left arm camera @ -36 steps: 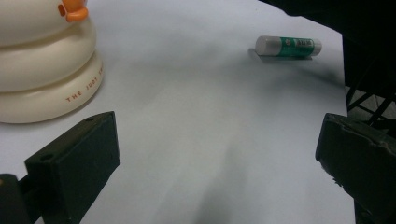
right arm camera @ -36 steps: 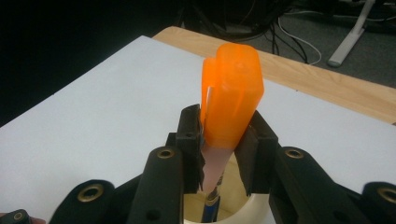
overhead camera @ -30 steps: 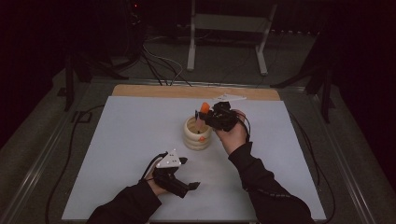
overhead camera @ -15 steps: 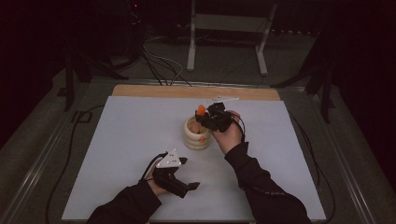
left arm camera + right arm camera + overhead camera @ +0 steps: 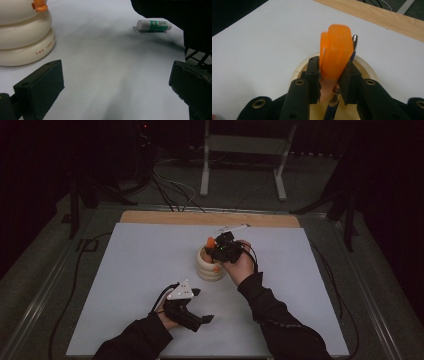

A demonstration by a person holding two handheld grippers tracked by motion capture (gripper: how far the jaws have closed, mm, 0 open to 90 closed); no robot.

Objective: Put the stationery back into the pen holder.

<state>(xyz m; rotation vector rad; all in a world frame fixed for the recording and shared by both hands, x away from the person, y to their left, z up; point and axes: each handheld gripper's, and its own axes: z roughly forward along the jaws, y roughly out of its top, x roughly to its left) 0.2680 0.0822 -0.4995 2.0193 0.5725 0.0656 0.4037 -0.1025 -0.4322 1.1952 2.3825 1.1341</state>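
Right gripper view: the right gripper (image 5: 331,78) has its jaws nearly shut on an orange cutter (image 5: 335,56), already half inside the cream pot (image 5: 364,65) — release remains; jaws just eased slightly.

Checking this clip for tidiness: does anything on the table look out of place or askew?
One thing: a green-and-white glue stick lies on its side, loose on the white tabletop, apart from the cream ringed holder. The right gripper has an orange plastic piece between its jaws over that holder, beside a pen.
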